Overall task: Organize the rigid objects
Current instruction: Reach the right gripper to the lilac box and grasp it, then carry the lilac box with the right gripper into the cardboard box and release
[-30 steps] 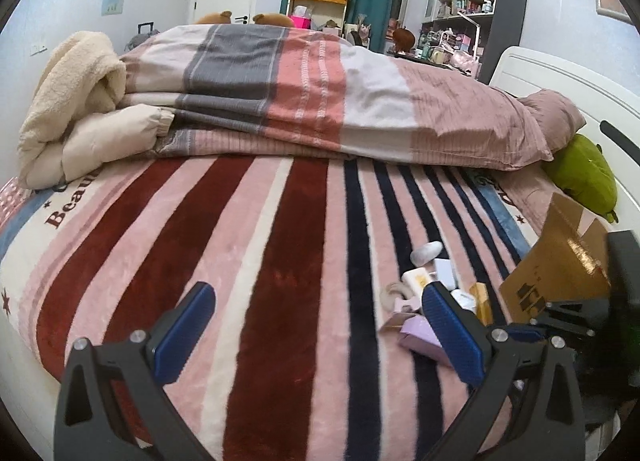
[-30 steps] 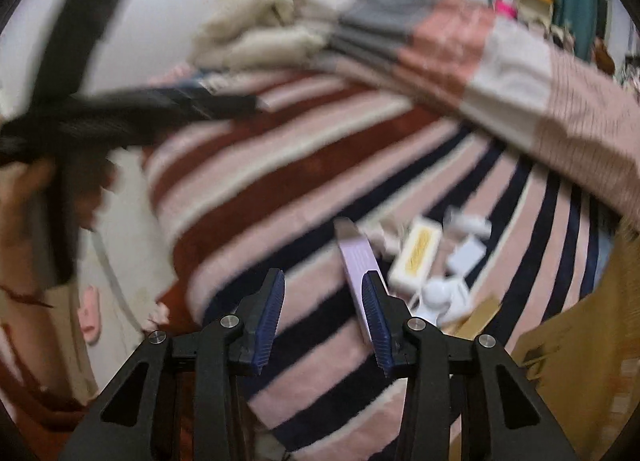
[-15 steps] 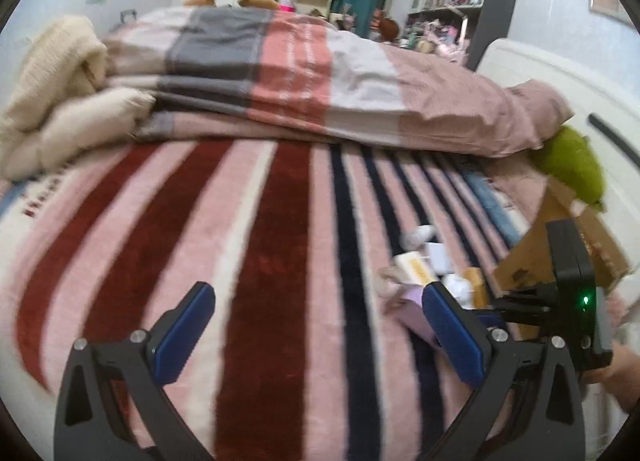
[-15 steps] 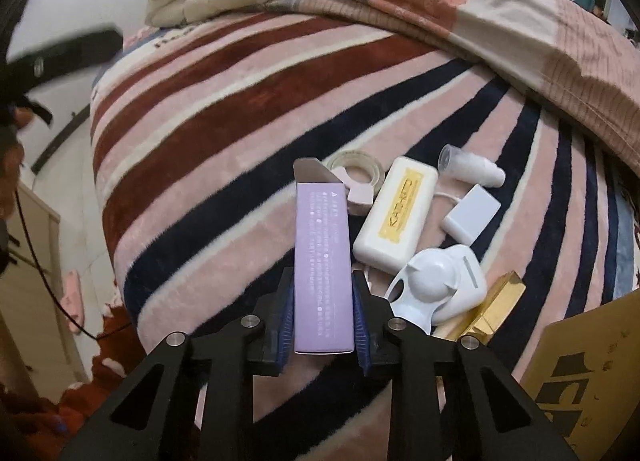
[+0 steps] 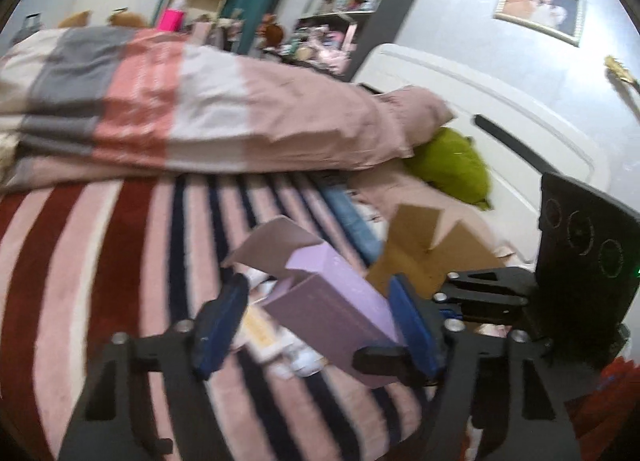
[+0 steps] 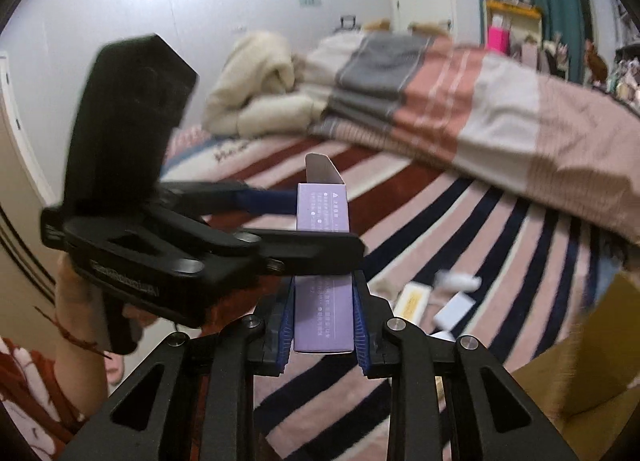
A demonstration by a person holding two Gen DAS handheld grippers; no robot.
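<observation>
A purple carton (image 6: 323, 305) with an open top flap is clamped between the pads of my right gripper (image 6: 322, 331), lifted above the striped blanket. In the left wrist view the same purple carton (image 5: 332, 301) sits between the open fingers of my left gripper (image 5: 314, 321); the right finger is close to its side, the left finger stands apart. The left gripper also crosses the carton in the right wrist view (image 6: 256, 221). Small white items (image 6: 456, 307) and a cream case (image 6: 414, 303) lie on the blanket below.
A brown cardboard box (image 5: 424, 257) stands open at the right, also at the right wrist view's lower right (image 6: 580, 373). A folded quilt (image 5: 180, 101) lies across the far bed, a green plush (image 5: 456, 169) by the white headboard (image 5: 500, 117).
My right gripper has lifted the purple carton off the blanket. My left gripper has swung right and narrowed its opening around the carton's upper part.
</observation>
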